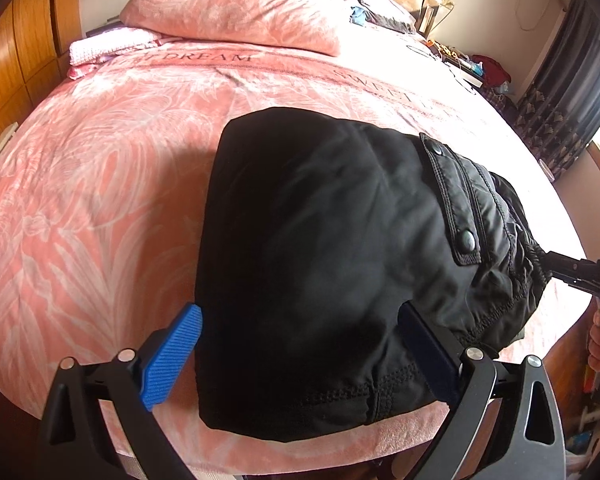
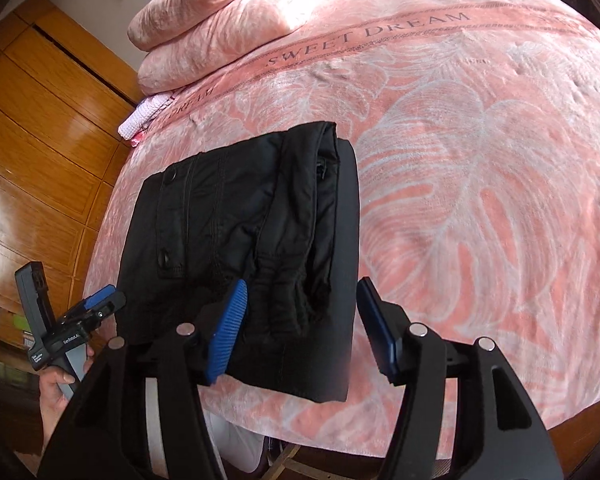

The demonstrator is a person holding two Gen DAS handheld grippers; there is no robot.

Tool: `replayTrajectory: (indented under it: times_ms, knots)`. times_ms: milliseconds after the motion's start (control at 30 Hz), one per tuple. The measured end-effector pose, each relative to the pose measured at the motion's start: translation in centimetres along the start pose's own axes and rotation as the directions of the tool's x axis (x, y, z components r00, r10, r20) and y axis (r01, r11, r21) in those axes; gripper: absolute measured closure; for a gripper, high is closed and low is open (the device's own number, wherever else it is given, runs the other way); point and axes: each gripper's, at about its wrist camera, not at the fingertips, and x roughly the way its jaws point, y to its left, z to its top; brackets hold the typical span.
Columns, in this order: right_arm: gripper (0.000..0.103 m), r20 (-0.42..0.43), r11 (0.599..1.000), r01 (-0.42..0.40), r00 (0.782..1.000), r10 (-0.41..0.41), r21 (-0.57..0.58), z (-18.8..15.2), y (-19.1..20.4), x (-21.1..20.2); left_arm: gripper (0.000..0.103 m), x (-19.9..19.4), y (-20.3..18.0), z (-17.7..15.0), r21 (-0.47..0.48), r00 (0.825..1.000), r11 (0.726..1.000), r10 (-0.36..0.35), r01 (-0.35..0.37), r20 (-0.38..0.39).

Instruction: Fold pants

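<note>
Black pants (image 1: 320,220) lie folded into a compact thick bundle on the pink leaf-print bedspread (image 1: 100,200), near the bed's front edge. A snap-button pocket flap shows on top. My left gripper (image 1: 300,354) is open, its blue pads (image 1: 172,356) straddling the bundle's near end without squeezing it. In the right wrist view the pants (image 2: 228,208) show stacked layers and a gathered waistband. My right gripper (image 2: 304,330) is open above that waistband end, one pad over the cloth and the other beside its edge. The left gripper (image 2: 100,300) shows at the bundle's left corner. The right gripper (image 1: 552,262) reaches the bundle's right side.
Pink pillows (image 1: 240,16) are stacked at the head of the bed, with a folded pink-white cloth (image 1: 104,46) beside them. A wooden wardrobe (image 2: 32,140) stands along the left. A cluttered side table (image 1: 488,68) and dark curtains (image 1: 568,92) are at the right. Bare bedspread (image 2: 480,180) extends beyond the pants.
</note>
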Motion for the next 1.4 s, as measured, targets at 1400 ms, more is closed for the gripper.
replayTrajectory:
  times_ms: [1400]
  knots:
    - [0.060, 0.003, 1.000, -0.003, 1.000, 0.003, -0.001, -2.2, 0.1, -0.1, 0.004, 3.4, 7.2, -0.3, -0.222, 0.954, 0.937, -0.291, 0.268, -0.075]
